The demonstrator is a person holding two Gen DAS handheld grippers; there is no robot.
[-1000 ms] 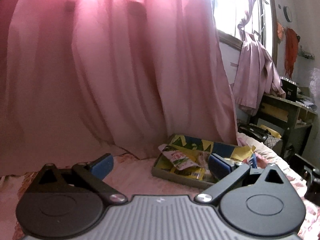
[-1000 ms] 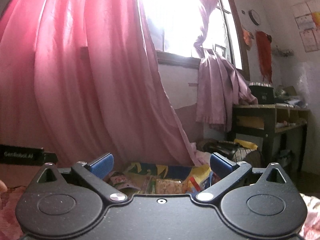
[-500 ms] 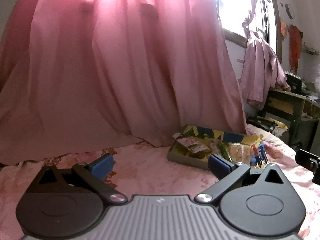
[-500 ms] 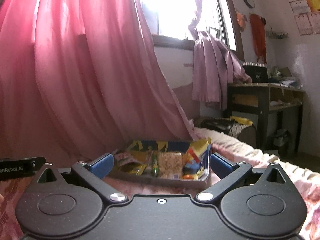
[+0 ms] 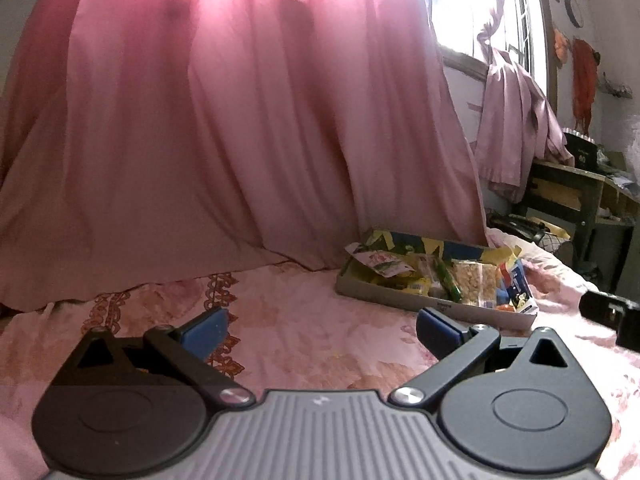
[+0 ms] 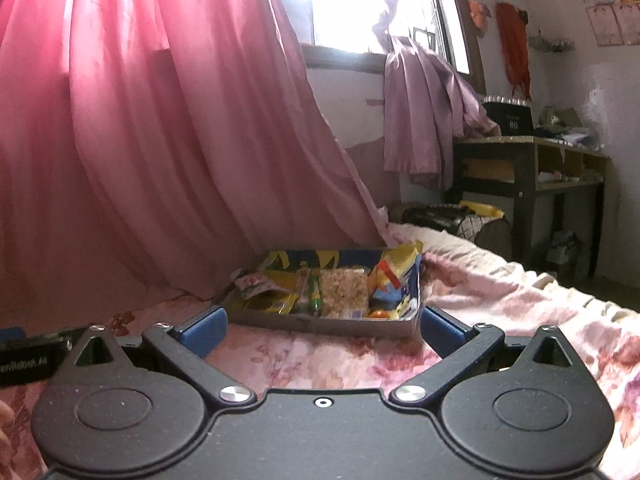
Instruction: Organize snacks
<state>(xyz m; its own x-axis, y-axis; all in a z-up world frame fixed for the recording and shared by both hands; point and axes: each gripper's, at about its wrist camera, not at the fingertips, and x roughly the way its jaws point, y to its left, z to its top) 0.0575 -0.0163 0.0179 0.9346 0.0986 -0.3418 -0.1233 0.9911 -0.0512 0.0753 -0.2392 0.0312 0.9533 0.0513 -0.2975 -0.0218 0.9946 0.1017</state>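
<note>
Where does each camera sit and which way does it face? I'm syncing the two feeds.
Left wrist: on the left gripper, looking forward over the floral bedspread; the snack tray lies ahead to the right; its own open fingers show.
Right wrist: on the right gripper, facing the snack tray nearly head-on; its own open fingers show.
Shared: tray, pink curtain, window, desk.

Curtain [image 5: 224, 128] pink, glowing brighter where backlit. Bedspread [image 5: 304, 332] below curtain pale pink, rose floral print, brown-red lace motif near curtain hem. Snack box [image 6: 320, 322] on bedspread: grey outer wall, inner wall blue with yellow shapes. In box: yellow packets, green wrapper, beige puffed-grain bar [image 6: 344, 290], blue-yellow bag. Gripper finger pads [image 6: 202, 330] blue, bodies black. Desk [image 6: 532, 168] right of curtain dark brown.
</note>
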